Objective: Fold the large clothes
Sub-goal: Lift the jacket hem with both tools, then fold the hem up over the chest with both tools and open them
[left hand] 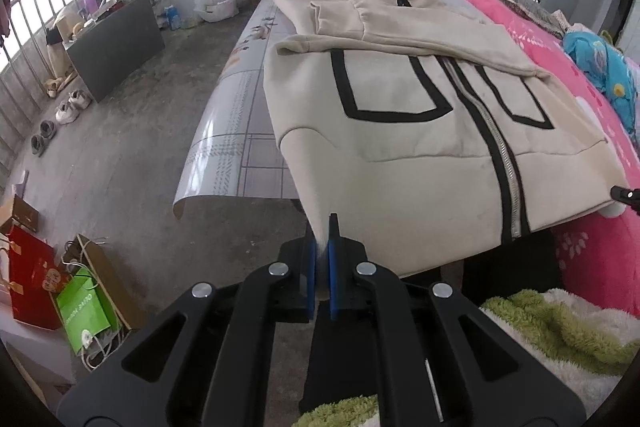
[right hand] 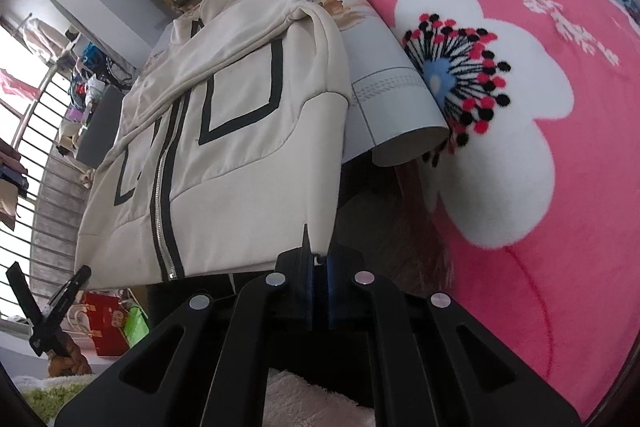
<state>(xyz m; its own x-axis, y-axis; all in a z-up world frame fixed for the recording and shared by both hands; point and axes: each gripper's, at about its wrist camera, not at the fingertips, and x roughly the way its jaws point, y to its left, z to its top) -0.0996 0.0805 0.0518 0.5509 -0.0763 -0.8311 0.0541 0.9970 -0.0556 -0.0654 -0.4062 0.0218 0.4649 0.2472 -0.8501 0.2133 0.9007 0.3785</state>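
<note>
Two corners of the jacket's (left hand: 420, 163) hem are pinched and lifted off the counter (left hand: 240, 131). At the left, the left gripper (left hand: 321, 259) is clenched on the hem's left corner, cloth caught between its blue fingers (left hand: 333, 283). The jacket is spread front-up on the counter, zipped, with both sleeves folded across the chest. At the right, the right gripper (right hand: 318, 267) is clenched on the hem's right corner (right hand: 320, 243). A pink blanket (right hand: 540, 147) is seen beside the counter, touching its curled covering.
</note>
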